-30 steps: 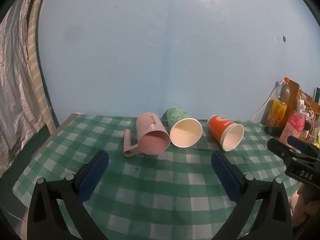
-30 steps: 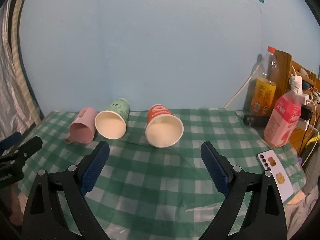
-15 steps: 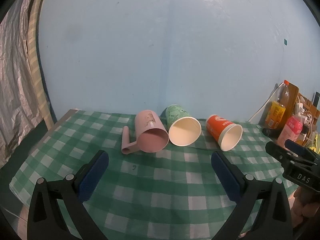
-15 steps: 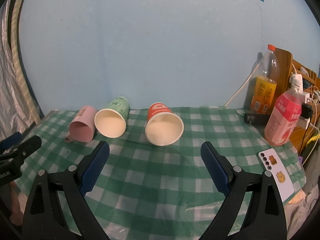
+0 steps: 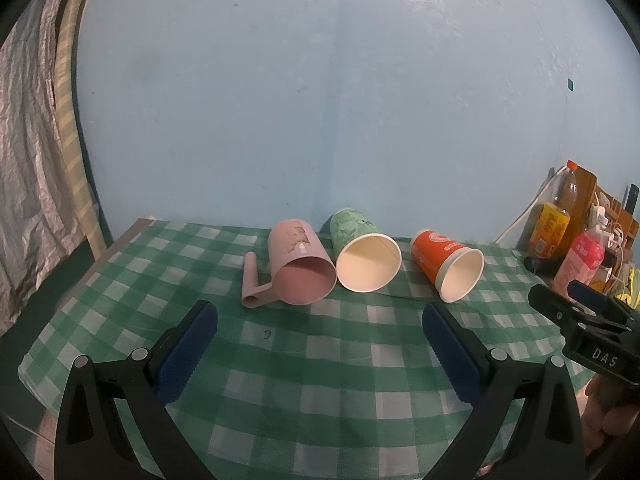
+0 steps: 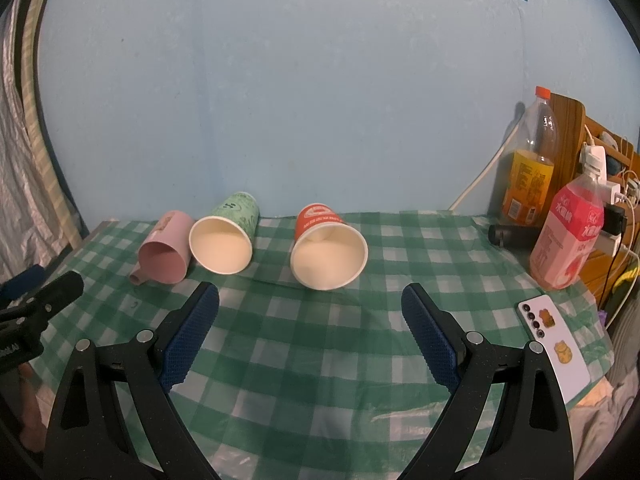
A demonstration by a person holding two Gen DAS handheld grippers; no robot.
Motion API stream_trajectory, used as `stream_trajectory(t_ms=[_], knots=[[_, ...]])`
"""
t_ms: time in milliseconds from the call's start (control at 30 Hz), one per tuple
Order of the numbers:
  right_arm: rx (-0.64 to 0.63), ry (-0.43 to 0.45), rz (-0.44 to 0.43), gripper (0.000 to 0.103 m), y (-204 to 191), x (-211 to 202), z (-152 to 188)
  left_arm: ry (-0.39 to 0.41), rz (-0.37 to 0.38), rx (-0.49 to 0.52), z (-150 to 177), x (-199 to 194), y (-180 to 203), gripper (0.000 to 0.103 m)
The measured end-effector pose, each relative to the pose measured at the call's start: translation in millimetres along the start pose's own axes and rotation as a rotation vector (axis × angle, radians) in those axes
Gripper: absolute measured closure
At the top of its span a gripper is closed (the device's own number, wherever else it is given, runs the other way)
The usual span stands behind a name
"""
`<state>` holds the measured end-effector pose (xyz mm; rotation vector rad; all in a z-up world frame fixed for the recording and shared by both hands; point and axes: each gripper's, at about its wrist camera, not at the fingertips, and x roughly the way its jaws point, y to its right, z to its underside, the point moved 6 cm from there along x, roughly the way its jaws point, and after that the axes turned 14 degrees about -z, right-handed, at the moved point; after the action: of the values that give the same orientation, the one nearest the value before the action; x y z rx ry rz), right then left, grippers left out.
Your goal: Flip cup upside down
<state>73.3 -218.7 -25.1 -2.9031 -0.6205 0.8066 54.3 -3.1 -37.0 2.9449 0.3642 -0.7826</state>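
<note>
Pale blue wall backs a desk (image 5: 304,360) under a green-checked cloth, and three cups lie on their sides in a row near the far edge, mouths turned toward the cameras. From the person's left they run: pink mug (image 5: 301,266) with its handle resting on the cloth, green cup (image 5: 362,254) touching it, then the orange cup (image 5: 446,266) set a little apart.

Both claws hang short of the row, jaws spread wide and empty. The left claw (image 5: 320,354) looks between the pink mug and the green cup, its left pad (image 5: 186,354) below and to the left of the mug's handle. The right claw (image 6: 310,334) is centred almost squarely on the orange cup (image 6: 326,250), whose rim faces it and sits between the two pads, further along the cloth. In that view the green cup (image 6: 226,238) and pink mug (image 6: 164,254) lie off toward the left pad.

Each cup's long axis runs roughly away from the claws, base toward the wall, so a straight reach meets an open rim, not a side wall. By my reading the right claw is nearer to the orange cup and the left to the mug; which cup is meant cannot be told. A grip across the body would likely need the claw to come over the cup, then swing the base up.

At the right edge stand two bottles (image 6: 566,240) and a phone (image 6: 554,344), well apart from the cups.
</note>
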Motion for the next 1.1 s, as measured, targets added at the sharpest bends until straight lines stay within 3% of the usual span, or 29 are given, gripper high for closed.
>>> stream_trajectory(t_ms=[1100], knots=[[0.003, -0.006, -0.002, 0.011, -0.4, 1.4, 0.1, -0.009, 0.003, 0.003, -0.6, -1.4, 1.0, 0.000]])
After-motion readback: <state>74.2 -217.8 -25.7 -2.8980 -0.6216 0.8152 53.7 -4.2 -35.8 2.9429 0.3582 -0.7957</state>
